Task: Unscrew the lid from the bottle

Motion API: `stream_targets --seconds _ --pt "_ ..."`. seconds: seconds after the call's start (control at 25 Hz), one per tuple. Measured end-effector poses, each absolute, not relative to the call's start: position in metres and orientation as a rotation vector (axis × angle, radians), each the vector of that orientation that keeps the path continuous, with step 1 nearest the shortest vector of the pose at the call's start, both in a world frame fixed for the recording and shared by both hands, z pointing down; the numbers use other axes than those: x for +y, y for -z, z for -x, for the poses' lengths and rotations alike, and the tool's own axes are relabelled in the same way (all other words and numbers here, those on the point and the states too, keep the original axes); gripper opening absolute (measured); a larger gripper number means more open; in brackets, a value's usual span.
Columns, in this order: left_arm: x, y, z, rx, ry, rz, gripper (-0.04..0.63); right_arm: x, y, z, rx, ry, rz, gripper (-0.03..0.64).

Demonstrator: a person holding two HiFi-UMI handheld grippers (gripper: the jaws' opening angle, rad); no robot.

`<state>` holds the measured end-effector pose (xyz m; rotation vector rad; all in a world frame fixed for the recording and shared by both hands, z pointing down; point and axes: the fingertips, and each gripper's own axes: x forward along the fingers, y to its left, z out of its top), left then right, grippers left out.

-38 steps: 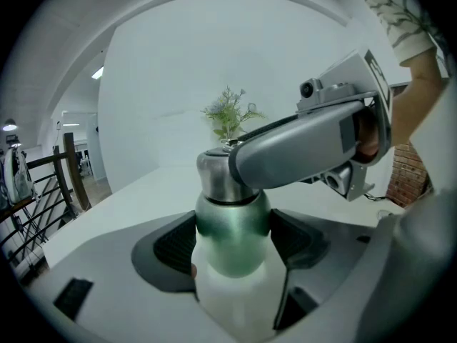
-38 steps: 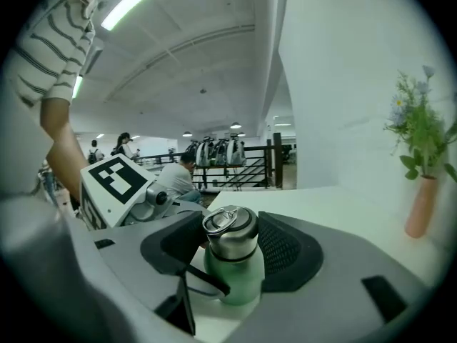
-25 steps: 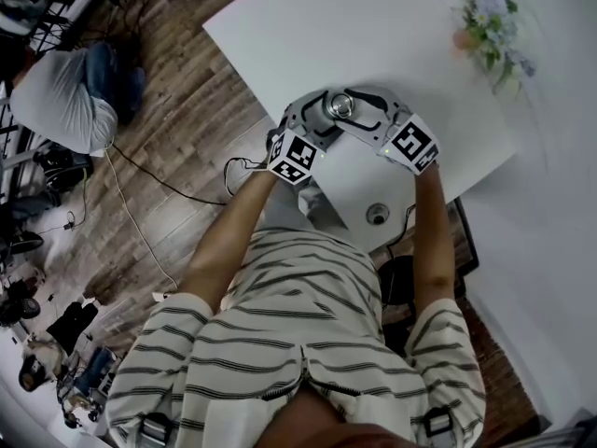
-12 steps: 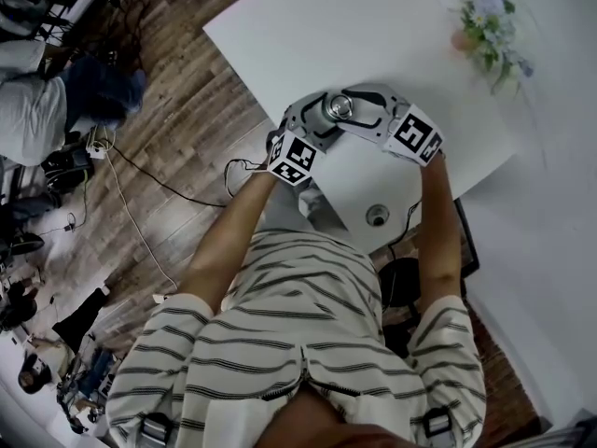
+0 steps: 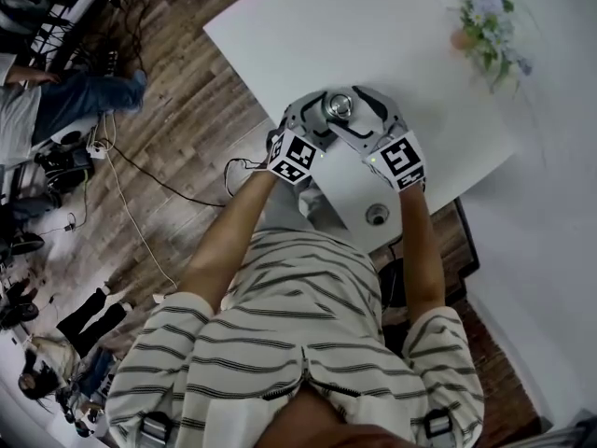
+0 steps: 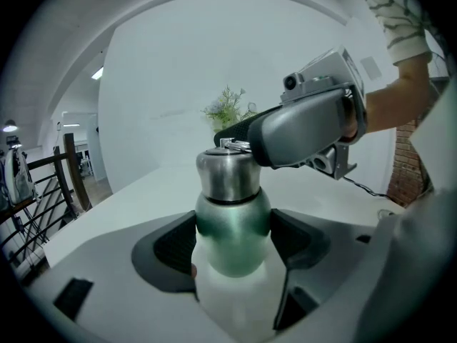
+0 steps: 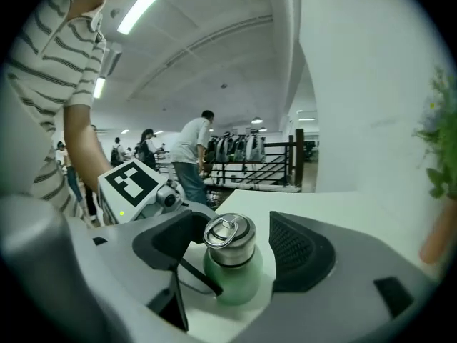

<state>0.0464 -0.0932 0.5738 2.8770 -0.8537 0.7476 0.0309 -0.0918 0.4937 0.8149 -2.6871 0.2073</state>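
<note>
My left gripper (image 6: 232, 243) is clamped on the green bottle (image 6: 232, 224), its dark pads (image 6: 175, 245) pressing the body from both sides just below the shoulder. The bottle stands upright on the white table (image 5: 401, 35), and its steel lid (image 7: 228, 240) (a wire ring lies folded flat on top) is on. My right gripper (image 7: 235, 252) meets the lid from the opposite side. Its jaws are opening with the lid between them. The pad on that view's right stands clear of the steel, and I cannot tell whether the other one touches.

Past the bottle, well beyond my left gripper's jaws, a small bunch of flowers (image 5: 490, 21) stands near the table's far edge, against a white wall. Behind both grippers, toward me, a small round fitting (image 5: 377, 215) sits in the tabletop near its edge. Out to the left of my left gripper the table ends over a wood-plank floor (image 5: 187, 82), where a black cable (image 5: 149, 171) trails. Beyond my right gripper's jaws there is a dark railing (image 7: 257, 166), and a person in a white shirt (image 7: 193, 152) stands among others under strip lights (image 7: 139, 9).
</note>
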Motion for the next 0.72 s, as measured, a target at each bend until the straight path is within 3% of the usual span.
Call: stream_targets --seconds 0.36,0.72 --pt "-0.094 -0.572 -0.045 -0.864 -0.744 -2.877 0.325 -0.092 -0.499 -0.037 -2.51 -0.27 -1.396 0.324" --pt "-0.093 -0.572 -0.044 -0.865 -0.742 -2.876 0.325 -0.098 -0.507 -0.032 -2.437 -0.309 -1.516 0.244"
